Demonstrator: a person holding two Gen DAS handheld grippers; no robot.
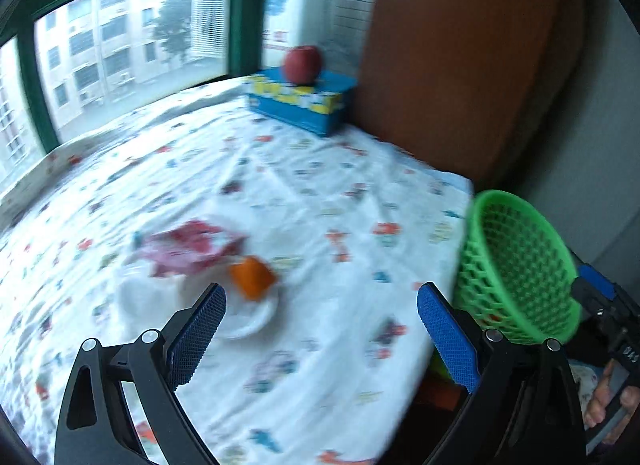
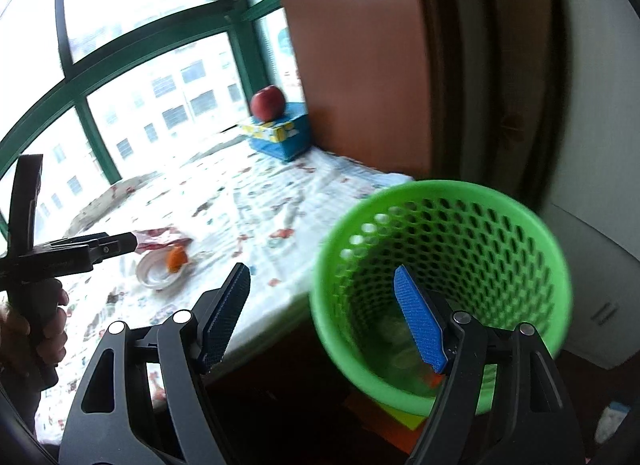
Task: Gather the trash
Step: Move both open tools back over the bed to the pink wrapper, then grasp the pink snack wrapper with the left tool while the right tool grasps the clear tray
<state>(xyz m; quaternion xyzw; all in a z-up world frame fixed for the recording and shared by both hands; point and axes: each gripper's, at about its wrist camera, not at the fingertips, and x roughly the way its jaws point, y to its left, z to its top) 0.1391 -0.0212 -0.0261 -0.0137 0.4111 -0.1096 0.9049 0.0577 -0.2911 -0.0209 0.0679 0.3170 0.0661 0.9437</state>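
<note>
At the far left of the surface [image 1: 304, 193], which wears a white cloth with small coloured prints, lies a crumpled red and white wrapper [image 1: 188, 251]. Just right of it an orange scrap [image 1: 252, 277] rests on the rim of a white lid [image 1: 248, 317]. The left tongs [image 1: 320, 331] hang above the surface near this litter, their blue pads spread wide with nothing between them. Farther back, by the green-framed window [image 1: 132, 37], a red apple [image 1: 303, 63] sits on a blue box [image 1: 304, 101]. At the right edge of the surface a green mesh basket [image 2: 440, 285] is tilted toward the cloth; the right tongs [image 2: 328, 319] hold it by its rim, one pad inside and one outside the wall. Blurred pale things lie at its bottom.
</note>
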